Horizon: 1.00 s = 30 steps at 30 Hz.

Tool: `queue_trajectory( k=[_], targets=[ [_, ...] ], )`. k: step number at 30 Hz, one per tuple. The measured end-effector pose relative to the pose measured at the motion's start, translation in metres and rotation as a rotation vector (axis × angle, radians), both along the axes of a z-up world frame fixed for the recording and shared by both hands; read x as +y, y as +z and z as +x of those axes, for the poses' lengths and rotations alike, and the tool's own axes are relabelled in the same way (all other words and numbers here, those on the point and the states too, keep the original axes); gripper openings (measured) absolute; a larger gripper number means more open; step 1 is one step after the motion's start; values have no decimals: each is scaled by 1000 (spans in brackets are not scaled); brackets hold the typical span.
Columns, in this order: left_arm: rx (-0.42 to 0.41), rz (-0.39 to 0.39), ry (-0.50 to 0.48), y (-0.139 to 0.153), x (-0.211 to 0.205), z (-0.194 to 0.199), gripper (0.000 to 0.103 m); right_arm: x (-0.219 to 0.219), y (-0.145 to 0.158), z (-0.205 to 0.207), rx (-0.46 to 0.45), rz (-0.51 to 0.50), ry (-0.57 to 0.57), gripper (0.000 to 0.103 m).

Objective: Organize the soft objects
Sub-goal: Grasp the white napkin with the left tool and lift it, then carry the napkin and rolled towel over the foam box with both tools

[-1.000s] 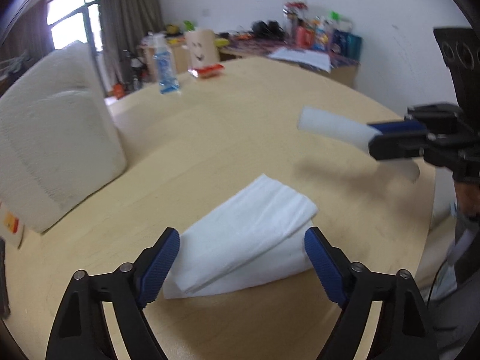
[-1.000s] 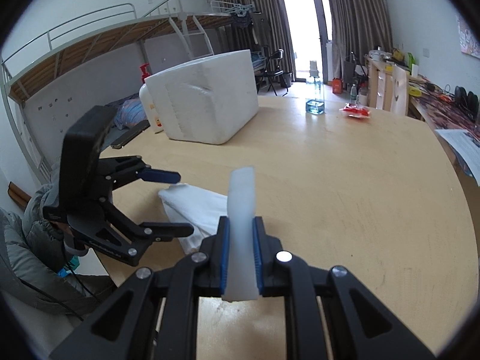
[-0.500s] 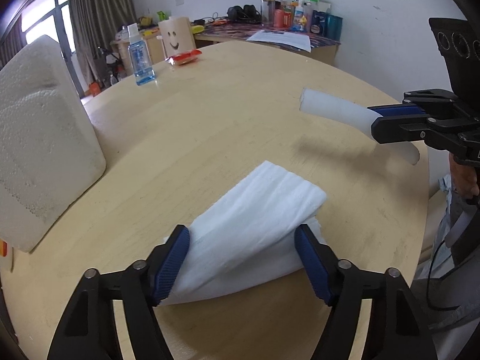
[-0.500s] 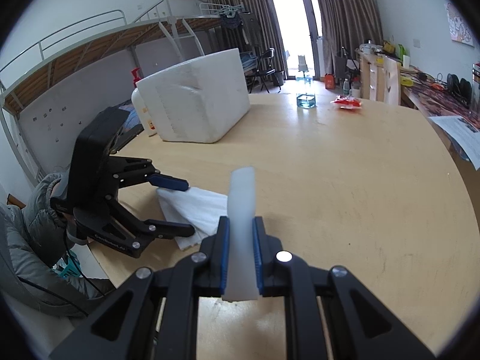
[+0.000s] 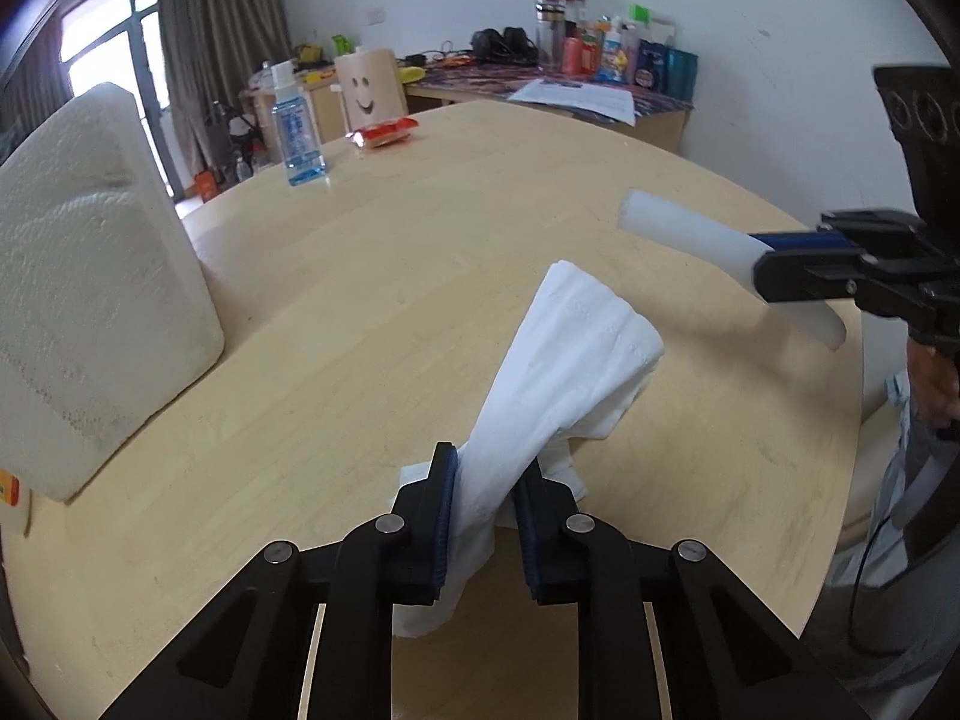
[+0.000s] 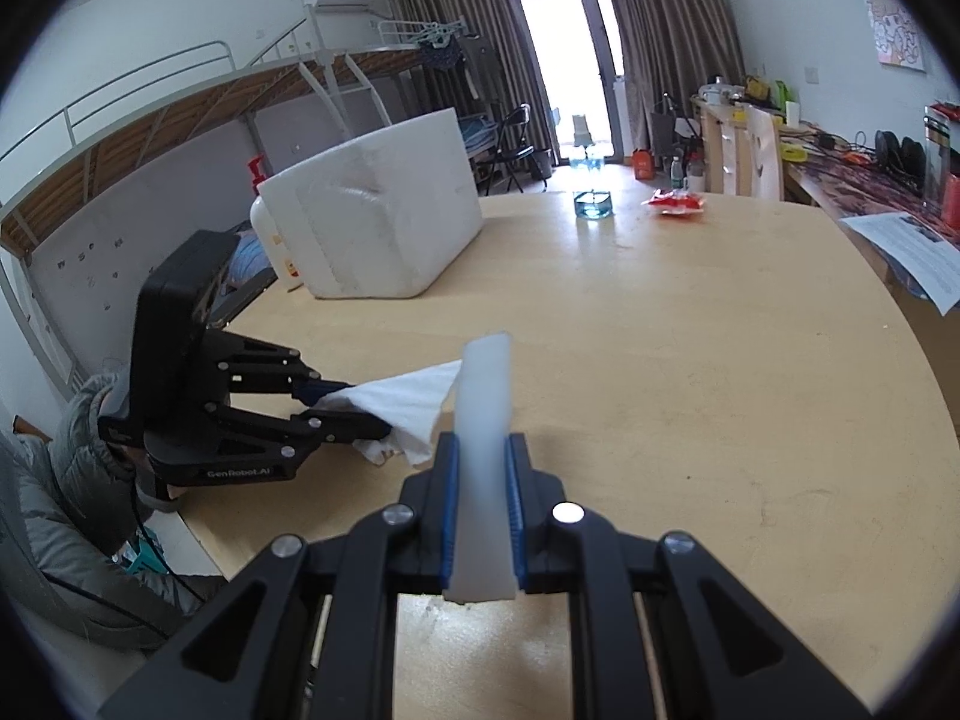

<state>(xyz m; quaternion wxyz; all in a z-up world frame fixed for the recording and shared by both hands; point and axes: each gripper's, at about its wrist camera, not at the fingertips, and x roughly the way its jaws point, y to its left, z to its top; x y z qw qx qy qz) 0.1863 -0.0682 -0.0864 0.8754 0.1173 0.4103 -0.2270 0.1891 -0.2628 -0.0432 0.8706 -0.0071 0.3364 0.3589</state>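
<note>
The left hand-held gripper [image 5: 485,516] points level across the bench [image 5: 372,324], its blue pads clamped on a white cloth [image 5: 558,372]. The cloth rises from the jaws toward 1 o'clock, its far end lifted, a lower fold trailing near the bench just ahead of the pads. The right hand-held gripper [image 6: 483,516] is also level and pinched shut on a pale foam strip [image 6: 485,438], which sticks out forward past its fingertips. In the left view that strip [image 5: 690,234] hangs above the bench at 2 o'clock, well apart from the cloth.

A big white foam box [image 5: 84,276] stands at 9 o'clock; what it contains cannot be seen. Farther off at 11 o'clock are a bottle [image 5: 297,138] with blue liquid and a red packet [image 5: 384,133]. Behind are a cluttered desk [image 5: 540,84], curtains and a bunk bed [image 6: 180,120].
</note>
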Motion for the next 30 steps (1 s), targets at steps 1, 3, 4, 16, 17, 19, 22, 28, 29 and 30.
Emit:
queue_trajectory(
  k=[1, 3, 4, 16, 17, 19, 22, 28, 29, 30],
  targets=[
    [-8, -3, 9, 1, 0, 0, 20, 0, 1, -1, -4, 0, -7, 18],
    [-28, -4, 21, 5, 0, -1, 20, -2, 3, -1, -9, 4, -15, 18],
    [-39, -9, 26, 8, -1, -1, 20, -2, 3, -2, -11, 7, -20, 18],
    [-123, -73, 127, 37, 0, -10, 20, -4, 12, -13, -73, 4, -92, 18],
    [-133, -74, 135, 39, 0, -11, 20, -4, 13, -15, -77, 12, -96, 18],
    [-155, -86, 147, 46, 2, -14, 20, -4, 16, -16, -91, 16, -107, 18],
    [-192, -100, 169, 59, 6, -19, 20, -4, 23, -18, -114, 32, -129, 18],
    [-255, -128, 209, 80, 20, -30, 20, 7, 40, -25, -176, 30, -157, 18],
    [-264, -129, 216, 83, 22, -32, 20, 10, 42, -27, -185, 31, -156, 18],
    [-273, -130, 227, 85, 25, -34, 20, 13, 43, -28, -193, 32, -154, 18]
  ],
)
